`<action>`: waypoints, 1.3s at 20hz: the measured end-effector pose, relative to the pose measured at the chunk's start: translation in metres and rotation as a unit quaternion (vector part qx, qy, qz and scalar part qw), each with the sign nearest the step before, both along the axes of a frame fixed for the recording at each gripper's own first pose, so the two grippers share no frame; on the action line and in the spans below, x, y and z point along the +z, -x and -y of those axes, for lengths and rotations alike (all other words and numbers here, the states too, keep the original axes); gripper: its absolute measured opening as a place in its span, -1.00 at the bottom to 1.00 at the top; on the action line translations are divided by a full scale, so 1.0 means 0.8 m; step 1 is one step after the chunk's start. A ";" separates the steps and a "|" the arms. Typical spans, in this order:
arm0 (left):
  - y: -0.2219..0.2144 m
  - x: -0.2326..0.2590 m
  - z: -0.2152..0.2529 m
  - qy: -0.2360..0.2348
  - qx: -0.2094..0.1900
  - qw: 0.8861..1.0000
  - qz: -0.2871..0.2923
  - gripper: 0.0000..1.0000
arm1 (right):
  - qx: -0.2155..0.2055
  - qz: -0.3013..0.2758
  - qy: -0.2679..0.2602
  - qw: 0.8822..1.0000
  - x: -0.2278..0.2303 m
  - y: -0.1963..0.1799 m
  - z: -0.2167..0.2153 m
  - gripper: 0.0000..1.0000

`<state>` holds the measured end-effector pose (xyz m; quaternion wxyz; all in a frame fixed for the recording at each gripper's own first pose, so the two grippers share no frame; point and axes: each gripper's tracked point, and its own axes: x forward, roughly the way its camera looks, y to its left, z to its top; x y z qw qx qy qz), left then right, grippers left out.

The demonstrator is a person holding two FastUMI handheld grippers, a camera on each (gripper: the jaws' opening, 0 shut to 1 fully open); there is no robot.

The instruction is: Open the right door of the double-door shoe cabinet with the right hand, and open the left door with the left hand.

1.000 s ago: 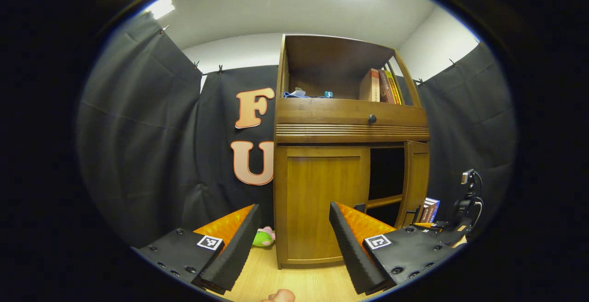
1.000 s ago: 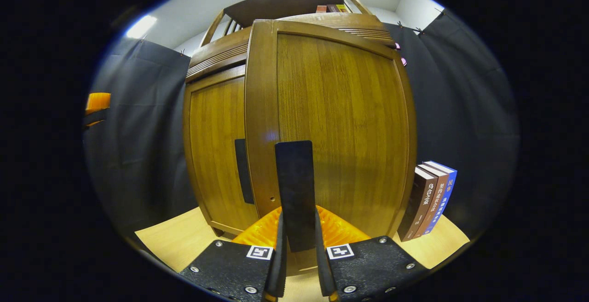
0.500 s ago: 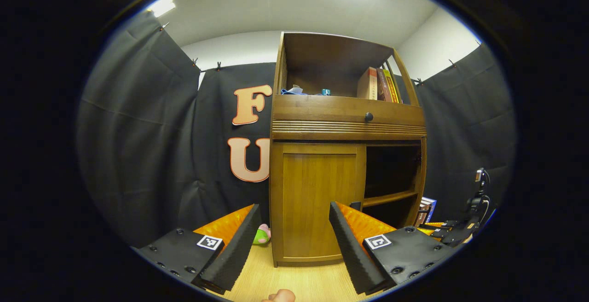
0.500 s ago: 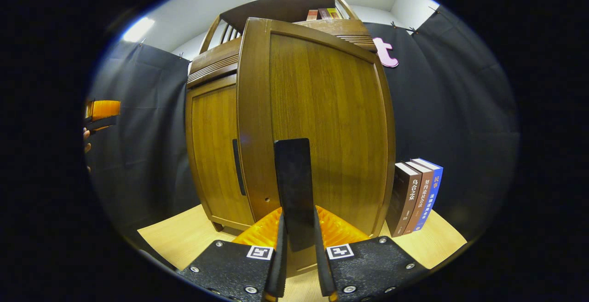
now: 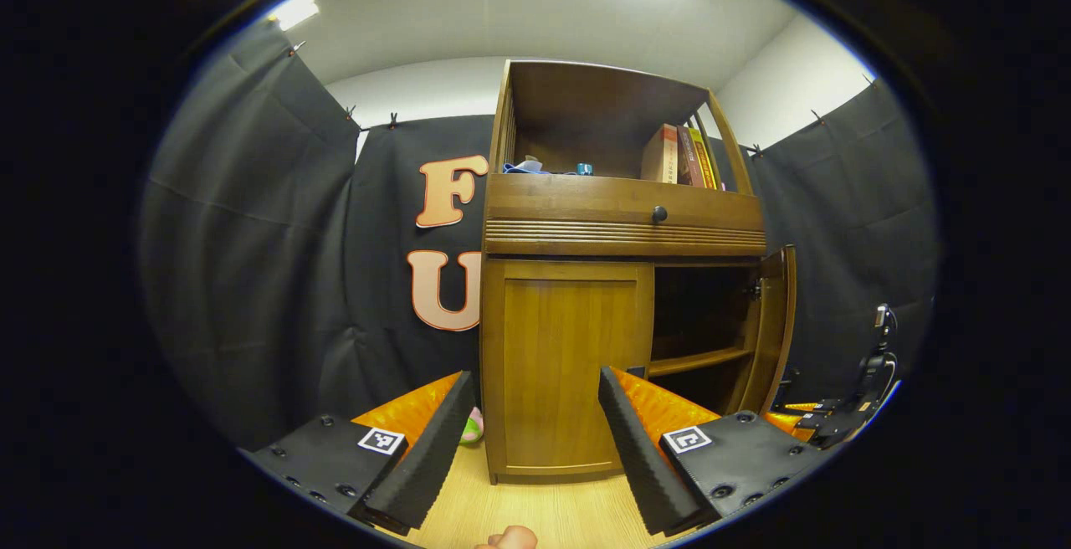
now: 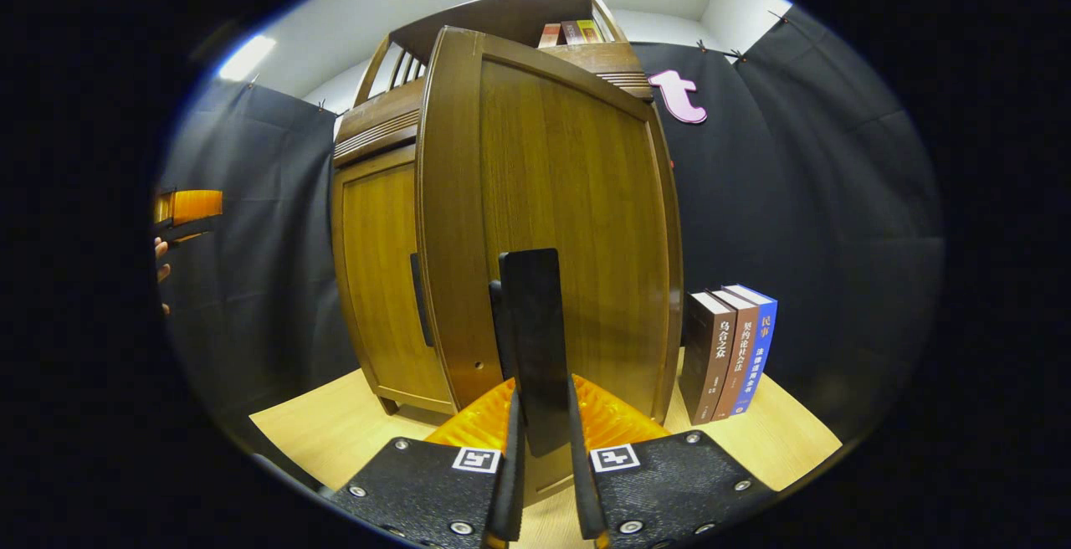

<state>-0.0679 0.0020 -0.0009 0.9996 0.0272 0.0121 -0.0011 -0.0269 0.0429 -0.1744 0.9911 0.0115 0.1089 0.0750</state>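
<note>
Cabinet [image 5: 623, 223] of brown wood stands on the pale floor [image 5: 544, 511] against the black cloth, dead ahead of the left gripper [image 5: 531, 448], whose fingers are spread wide with nothing between them. Its right door [image 5: 774, 327] is swung open at about three o'clock, baring a dark shelf [image 5: 694, 361]; the left door [image 5: 565, 373] is flat shut. In the right gripper view, the right gripper [image 6: 540, 465] is clenched on the right door's black handle [image 6: 531, 348], which rises at twelve o'clock between both fingers. Three books [image 6: 728, 352] stand upright at about three o'clock, just beside the door's far edge. More books [image 5: 678, 156] lean in the open top shelf.
</note>
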 end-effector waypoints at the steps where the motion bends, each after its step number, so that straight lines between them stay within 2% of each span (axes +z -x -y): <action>1: 0.001 0.000 0.002 0.000 -0.001 1.000 0.000 0.92 | -0.003 0.001 0.001 1.000 0.001 0.003 0.005 -0.67; 2: 0.001 0.000 0.006 -0.001 -0.004 1.000 0.000 0.92 | -0.006 0.002 0.002 1.000 0.001 0.006 0.010 -0.50; 3: 0.002 0.000 0.009 -0.001 -0.005 1.000 0.000 0.89 | -0.009 0.003 0.005 1.000 0.001 0.008 0.014 -0.68; 4: 0.002 0.001 0.012 -0.001 -0.007 1.000 0.000 0.89 | -0.012 0.004 0.008 1.000 0.002 0.010 0.020 -0.51; 7: 0.003 0.000 0.020 -0.001 -0.014 1.000 0.001 0.96 | -0.020 0.005 0.014 1.000 0.006 0.017 0.036 -0.57; 8: 0.003 0.000 0.024 0.000 -0.015 1.000 0.001 0.96 | -0.023 0.005 0.015 1.000 0.006 0.018 0.041 -0.41; 9: 0.003 0.001 0.027 0.000 -0.017 1.000 0.001 0.96 | -0.026 0.005 0.016 1.000 0.007 0.020 0.045 -0.41; 10: 0.003 0.001 0.030 -0.001 -0.019 1.000 0.000 0.92 | -0.030 0.005 0.018 0.999 0.007 0.022 0.050 -0.78; 11: 0.002 0.001 0.032 -0.001 -0.020 1.000 0.000 0.89 | -0.035 0.006 0.020 0.999 0.009 0.024 0.055 -0.44; 12: 0.003 0.001 0.034 -0.002 -0.022 1.000 0.001 0.89 | -0.039 0.007 0.022 0.999 0.010 0.027 0.061 -0.44; 13: 0.004 0.001 0.037 -0.003 -0.023 1.000 0.001 0.89 | -0.045 0.007 0.023 0.999 0.010 0.028 0.068 -0.65; 14: 0.004 0.001 0.039 -0.003 -0.025 1.000 0.002 0.91 | -0.050 0.007 0.023 0.998 0.010 0.031 0.073 -0.69; 15: 0.004 0.001 0.042 -0.004 -0.027 1.000 0.002 0.93 | -0.056 0.006 0.025 0.998 0.010 0.033 0.080 -0.48; 16: 0.003 0.002 0.045 -0.004 -0.028 1.000 0.002 0.93 | -0.063 0.007 0.029 0.998 0.012 0.033 0.088 -0.70; 20: 0.002 -0.005 0.058 -0.005 -0.035 0.999 -0.001 0.93 | -0.085 0.010 0.041 0.996 0.014 0.037 0.115 -0.76; 21: -0.001 -0.011 0.063 -0.005 -0.036 0.999 -0.005 0.96 | -0.091 0.011 0.042 0.995 0.015 0.038 0.123 -0.98; 22: -0.003 -0.018 0.070 -0.005 -0.040 0.999 -0.011 0.93 | -0.097 0.012 0.042 0.994 0.016 0.039 0.129 -0.78; 25: -0.013 -0.042 0.093 -0.002 -0.057 0.998 -0.026 0.93 | -0.115 0.012 0.045 0.992 0.016 0.039 0.154 -0.82; 26: -0.016 -0.049 0.099 -0.001 -0.061 0.998 -0.031 0.90 | -0.117 0.013 0.041 0.992 0.015 0.042 0.158 -0.63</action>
